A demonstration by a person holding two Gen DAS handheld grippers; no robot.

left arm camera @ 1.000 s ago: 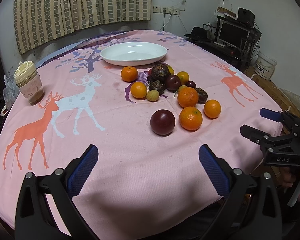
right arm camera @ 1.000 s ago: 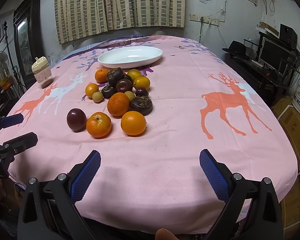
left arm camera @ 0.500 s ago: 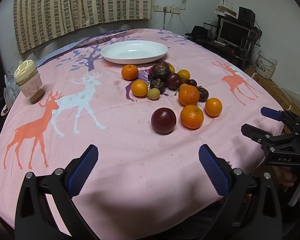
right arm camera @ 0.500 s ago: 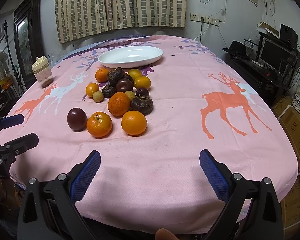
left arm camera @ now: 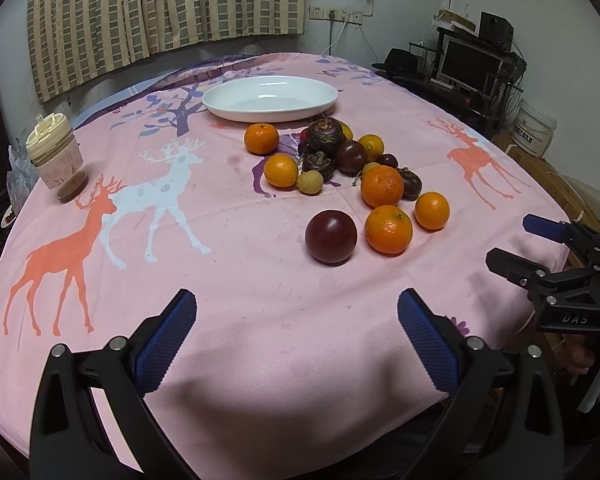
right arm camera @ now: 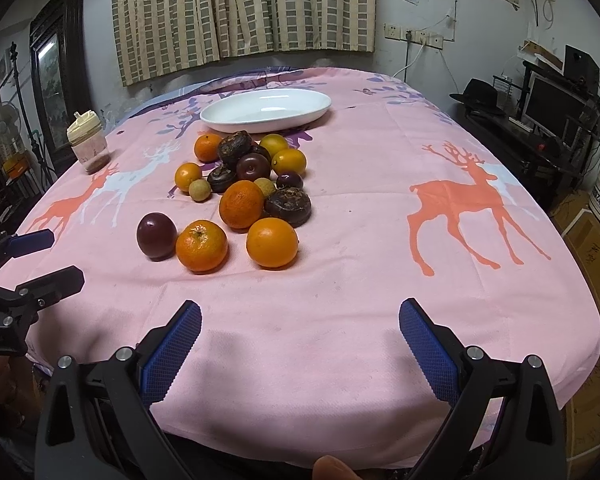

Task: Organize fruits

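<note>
A pile of fruit lies mid-table: several oranges (left arm camera: 388, 229) (right arm camera: 272, 242), dark purple round fruits (left arm camera: 331, 237) (right arm camera: 156, 235), brown wrinkled ones (right arm camera: 288, 206) and small tan ones (left arm camera: 310, 182). An empty white oval plate (left arm camera: 270, 98) (right arm camera: 265, 110) stands just behind the pile. My left gripper (left arm camera: 296, 340) is open and empty over the near table edge, short of the purple fruit. My right gripper (right arm camera: 300, 350) is open and empty, near edge, short of the oranges. Each gripper shows in the other's view, the right one (left arm camera: 540, 248) and the left one (right arm camera: 36, 258).
A lidded cup (left arm camera: 56, 160) (right arm camera: 88, 142) stands at the table's left edge. The pink deer tablecloth (left arm camera: 220, 280) covers the round table. A desk with a monitor (right arm camera: 556, 108) and a bucket (left arm camera: 536, 128) stand to the right, off the table.
Both grippers have crept slightly forward toward the fruit; the fruit looks a little nearer. Jaws stay open. No fruit has moved.
</note>
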